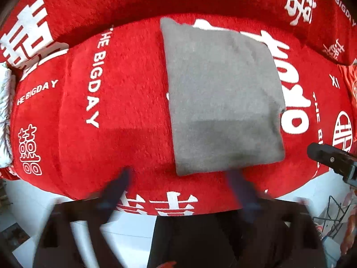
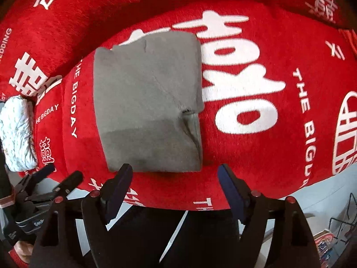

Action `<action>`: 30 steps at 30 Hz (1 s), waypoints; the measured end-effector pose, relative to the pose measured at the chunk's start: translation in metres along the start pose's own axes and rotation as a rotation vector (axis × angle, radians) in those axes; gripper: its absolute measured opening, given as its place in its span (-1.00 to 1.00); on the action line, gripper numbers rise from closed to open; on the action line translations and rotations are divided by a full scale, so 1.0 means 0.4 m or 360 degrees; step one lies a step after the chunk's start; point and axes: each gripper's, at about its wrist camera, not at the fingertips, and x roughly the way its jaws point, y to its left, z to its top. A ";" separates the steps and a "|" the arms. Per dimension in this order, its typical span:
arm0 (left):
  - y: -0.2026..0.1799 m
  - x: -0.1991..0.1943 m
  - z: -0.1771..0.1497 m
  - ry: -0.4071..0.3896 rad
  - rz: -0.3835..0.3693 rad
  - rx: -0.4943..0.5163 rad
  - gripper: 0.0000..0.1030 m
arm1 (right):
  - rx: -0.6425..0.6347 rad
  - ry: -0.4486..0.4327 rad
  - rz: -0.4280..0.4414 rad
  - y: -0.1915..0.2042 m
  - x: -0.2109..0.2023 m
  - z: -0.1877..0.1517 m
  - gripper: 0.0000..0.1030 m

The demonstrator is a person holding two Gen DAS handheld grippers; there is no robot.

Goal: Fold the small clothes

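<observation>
A grey garment (image 1: 223, 98) lies folded into a compact rectangle on the red cushion cover with white lettering (image 1: 125, 84). It also shows in the right wrist view (image 2: 149, 102), with a small pocket-like fold at its right edge. My left gripper (image 1: 178, 178) is open and empty, blurred, just in front of the garment's near edge. My right gripper (image 2: 175, 173) is open and empty, its fingers apart at the garment's near edge. The right gripper's tip shows in the left wrist view (image 1: 330, 158); the left gripper shows at the lower left of the right wrist view (image 2: 60, 176).
A white patterned bundle of cloth (image 2: 17, 134) lies at the left end of the red seat. The red backrest (image 2: 111, 4) rises behind. A pale floor (image 1: 33, 205) lies below the seat's front edge. A wire rack (image 1: 334, 218) stands at the lower right.
</observation>
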 end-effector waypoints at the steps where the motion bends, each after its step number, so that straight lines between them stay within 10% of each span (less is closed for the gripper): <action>1: 0.002 -0.012 0.004 -0.0023 0.0011 -0.0002 1.00 | -0.0017 -0.0017 -0.0016 0.006 -0.009 0.000 0.63; 4: 0.004 -0.044 0.013 -0.0060 0.0023 -0.0006 1.00 | -0.0065 -0.0065 -0.0073 0.030 -0.035 0.002 0.99; 30: 0.010 -0.176 0.031 -0.0213 0.0098 -0.0064 1.00 | -0.0132 -0.0249 -0.0223 0.104 -0.153 0.012 0.99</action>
